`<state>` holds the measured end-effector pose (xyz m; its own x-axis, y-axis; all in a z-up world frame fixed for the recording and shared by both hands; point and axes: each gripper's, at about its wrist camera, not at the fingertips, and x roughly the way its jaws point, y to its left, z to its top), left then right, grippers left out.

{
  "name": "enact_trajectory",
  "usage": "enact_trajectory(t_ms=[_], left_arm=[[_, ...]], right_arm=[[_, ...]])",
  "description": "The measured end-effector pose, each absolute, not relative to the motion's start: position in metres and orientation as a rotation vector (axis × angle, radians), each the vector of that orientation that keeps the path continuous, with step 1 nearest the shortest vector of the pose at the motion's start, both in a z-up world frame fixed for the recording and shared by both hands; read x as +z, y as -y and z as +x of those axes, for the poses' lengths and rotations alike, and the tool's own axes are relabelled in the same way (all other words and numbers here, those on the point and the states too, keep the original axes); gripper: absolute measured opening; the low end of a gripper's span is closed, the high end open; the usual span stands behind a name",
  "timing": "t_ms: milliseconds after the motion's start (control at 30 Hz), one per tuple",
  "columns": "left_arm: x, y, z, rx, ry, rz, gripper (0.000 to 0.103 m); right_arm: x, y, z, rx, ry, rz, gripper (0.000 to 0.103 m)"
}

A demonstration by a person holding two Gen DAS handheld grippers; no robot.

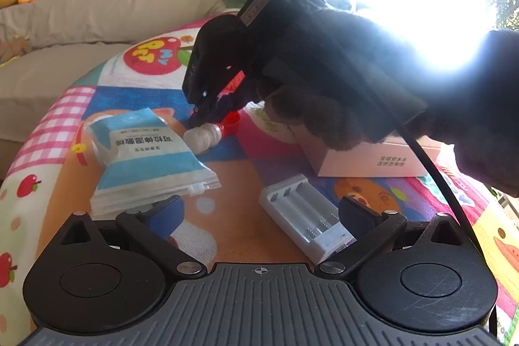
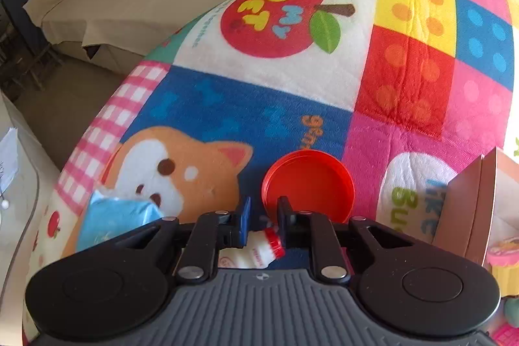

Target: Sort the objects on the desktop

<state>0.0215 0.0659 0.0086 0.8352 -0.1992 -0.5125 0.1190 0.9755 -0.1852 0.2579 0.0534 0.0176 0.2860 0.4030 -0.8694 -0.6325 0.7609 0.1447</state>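
A small white bottle with a red cap (image 2: 259, 252) lies on its side on the colourful cloth. My right gripper (image 2: 263, 209) hangs just above it, jaws narrowly apart and holding nothing; it also shows in the left wrist view (image 1: 202, 114), over the bottle (image 1: 202, 137). A red round lid (image 2: 308, 184) lies just beyond it. My left gripper (image 1: 261, 209) is open wide and empty, low over the cloth. A white battery charger (image 1: 305, 221) lies by its right finger and a blue-and-white pouch (image 1: 142, 161) by its left finger.
A pink box (image 1: 366, 159) stands right of the charger, also at the right in the right wrist view (image 2: 470, 206). A beige sofa (image 1: 97, 21) with cushions and plush toys lies beyond the table edge. Window glare whitens the upper right.
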Motion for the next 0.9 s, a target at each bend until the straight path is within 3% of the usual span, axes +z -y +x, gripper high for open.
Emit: enact_trajectory(t_ms=[300, 400, 467, 667, 900], left_arm=[[0.006, -0.06, -0.007, -0.309, -0.652, -0.163, 0.103], [0.005, -0.057, -0.016, -0.315, -0.669, -0.133, 0.103], [0.003, -0.054, -0.021, -0.304, -0.689, -0.118, 0.103], [0.004, -0.046, -0.021, -0.238, -0.729, -0.069, 0.103], [0.007, -0.042, -0.01, -0.106, -0.752, -0.037, 0.103]], right_arm=[[0.024, 0.003, 0.167, 0.937, -1.22, -0.211, 0.014], [0.035, 0.027, 0.135, 0.968, -1.114, -0.239, 0.016], [0.04, 0.046, 0.113, 0.935, -1.01, -0.286, 0.028], [0.026, 0.088, 0.073, 0.86, -0.853, -0.421, 0.05], [0.017, 0.141, 0.068, 0.517, -0.681, -0.445, 0.051]])
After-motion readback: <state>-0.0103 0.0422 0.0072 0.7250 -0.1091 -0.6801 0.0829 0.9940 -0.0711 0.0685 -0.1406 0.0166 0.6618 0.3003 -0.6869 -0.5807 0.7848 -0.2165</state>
